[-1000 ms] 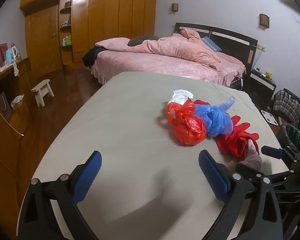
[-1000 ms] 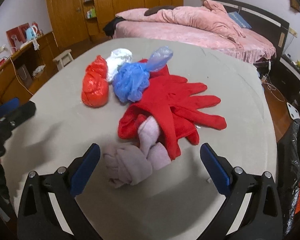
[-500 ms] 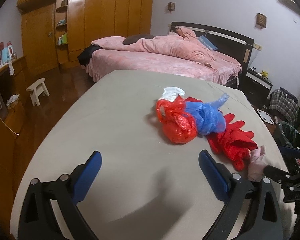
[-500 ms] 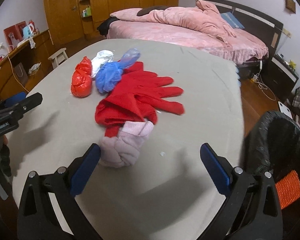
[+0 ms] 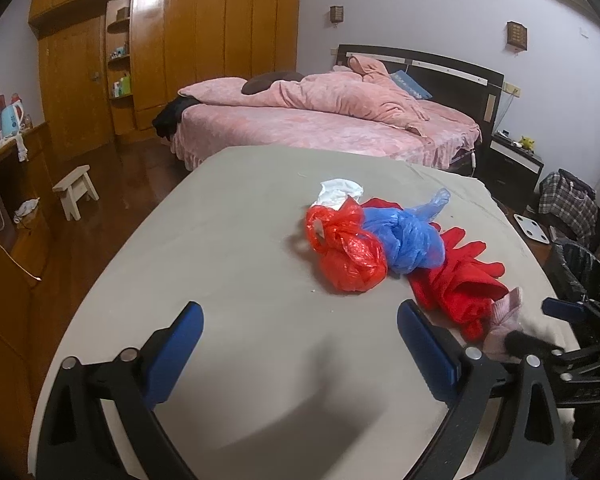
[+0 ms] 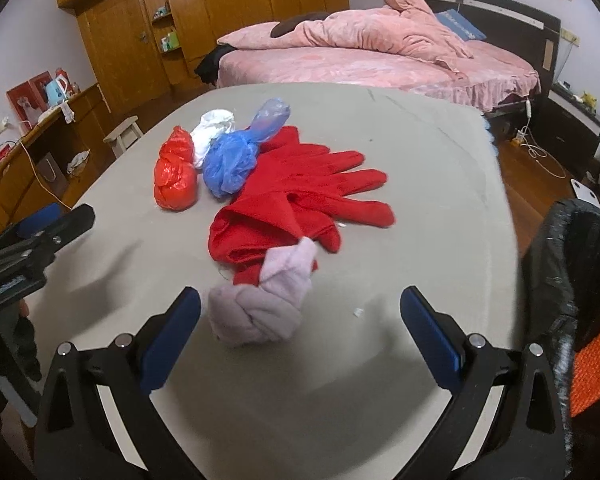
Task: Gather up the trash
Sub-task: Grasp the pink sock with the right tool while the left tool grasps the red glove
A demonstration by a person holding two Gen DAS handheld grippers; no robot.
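On the grey table (image 5: 228, 240) lie a red plastic bag (image 5: 350, 256), a blue plastic bag (image 5: 410, 236), a white crumpled piece (image 5: 338, 191), red gloves (image 5: 460, 284) and a pink sock ball (image 5: 504, 328). My left gripper (image 5: 300, 344) is open and empty, short of the red bag. In the right wrist view the same pile shows: red bag (image 6: 176, 174), blue bag (image 6: 236, 156), white piece (image 6: 214, 130), red gloves (image 6: 300, 196). My right gripper (image 6: 300, 328) is open, with the pink sock ball (image 6: 264, 300) just beyond its left finger.
A bin lined with a black bag (image 6: 572, 272) stands at the table's right edge, also in the left wrist view (image 5: 584, 268). A pink bed (image 5: 324, 124), wooden wardrobe (image 5: 172, 48), small stool (image 5: 76, 192) and side counter (image 6: 40, 148) lie beyond.
My right gripper pulled back from the pile, then came closer to the sock ball again, and the bin came into view. My left gripper shifted slightly. Both stayed open.
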